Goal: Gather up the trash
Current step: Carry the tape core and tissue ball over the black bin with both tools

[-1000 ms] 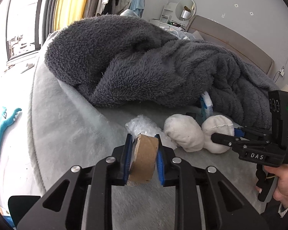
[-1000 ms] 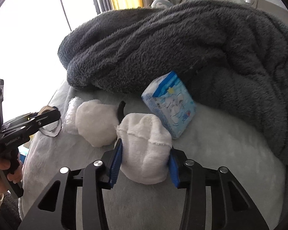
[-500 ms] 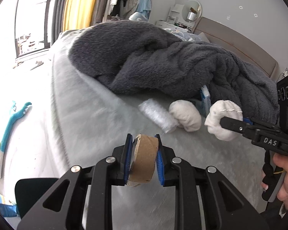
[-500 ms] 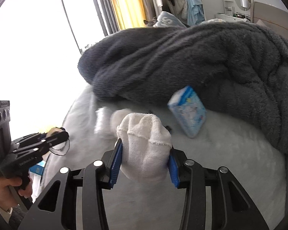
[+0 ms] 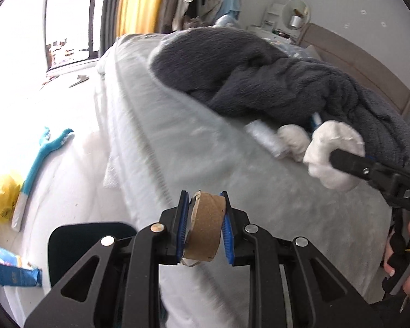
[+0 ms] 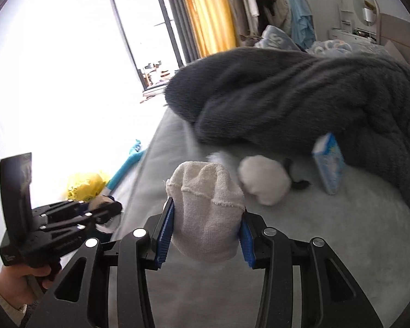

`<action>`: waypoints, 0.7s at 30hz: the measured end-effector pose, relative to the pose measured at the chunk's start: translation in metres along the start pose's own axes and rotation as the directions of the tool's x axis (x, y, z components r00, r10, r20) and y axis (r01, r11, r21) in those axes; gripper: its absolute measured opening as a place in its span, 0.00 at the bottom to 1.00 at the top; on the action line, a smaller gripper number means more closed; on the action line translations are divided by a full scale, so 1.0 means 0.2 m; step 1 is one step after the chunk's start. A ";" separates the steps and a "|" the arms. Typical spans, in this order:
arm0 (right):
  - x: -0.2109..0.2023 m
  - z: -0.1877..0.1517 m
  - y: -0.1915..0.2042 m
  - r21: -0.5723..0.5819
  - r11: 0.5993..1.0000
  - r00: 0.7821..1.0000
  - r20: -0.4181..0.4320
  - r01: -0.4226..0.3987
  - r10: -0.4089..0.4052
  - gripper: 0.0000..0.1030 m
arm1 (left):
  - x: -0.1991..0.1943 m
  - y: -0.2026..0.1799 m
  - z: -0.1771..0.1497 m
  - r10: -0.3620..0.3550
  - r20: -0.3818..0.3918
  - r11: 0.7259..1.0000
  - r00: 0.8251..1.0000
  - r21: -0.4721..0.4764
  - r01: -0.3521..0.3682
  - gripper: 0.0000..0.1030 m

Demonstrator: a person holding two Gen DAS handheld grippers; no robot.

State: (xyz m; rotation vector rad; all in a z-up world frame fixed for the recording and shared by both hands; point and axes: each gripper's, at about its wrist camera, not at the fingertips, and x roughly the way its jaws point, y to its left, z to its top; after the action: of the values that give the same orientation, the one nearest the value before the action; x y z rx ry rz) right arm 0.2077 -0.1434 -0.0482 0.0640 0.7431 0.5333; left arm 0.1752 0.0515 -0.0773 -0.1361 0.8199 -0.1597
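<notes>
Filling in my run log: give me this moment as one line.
left gripper: shut on cardboard roll | right gripper: shut on white sock | on bed: second sock, tissue pack

Blanket point(image 6: 300, 101) heaped on bed point(image 6: 328, 246), tissue pack point(image 6: 329, 170) against it

Both wrist views over bed point(image 5: 232, 164)

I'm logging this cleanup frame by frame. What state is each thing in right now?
Left gripper: shut on cardboard roll.
Right gripper: shut on white sock, off the bed.
Second sock: balled, lying on bed.
Tissue pack: leaning on blanket.
Blanket: bunched in a heap.
Clear wrapper: lying beside second sock.
</notes>
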 end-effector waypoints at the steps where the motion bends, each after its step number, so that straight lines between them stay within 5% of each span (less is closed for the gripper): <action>1: 0.00 0.00 0.03 -0.003 1.000 1.000 0.000 -0.008 0.008 0.42 | -0.01 0.02 -0.01 0.007 -0.005 1.000 1.000 -0.003 -0.007 0.24; 21: 0.23 0.03 0.57 -0.112 0.984 0.989 -0.070 -0.140 0.132 0.42 | 0.01 0.61 -0.24 0.119 -0.183 0.985 0.976 -0.099 -0.138 0.24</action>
State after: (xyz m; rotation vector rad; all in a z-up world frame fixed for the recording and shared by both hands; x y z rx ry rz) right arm 0.1905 -0.0218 -0.0459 -0.0103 0.7705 0.7108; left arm 0.1524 0.1688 -0.1326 -0.1751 1.0123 -0.0034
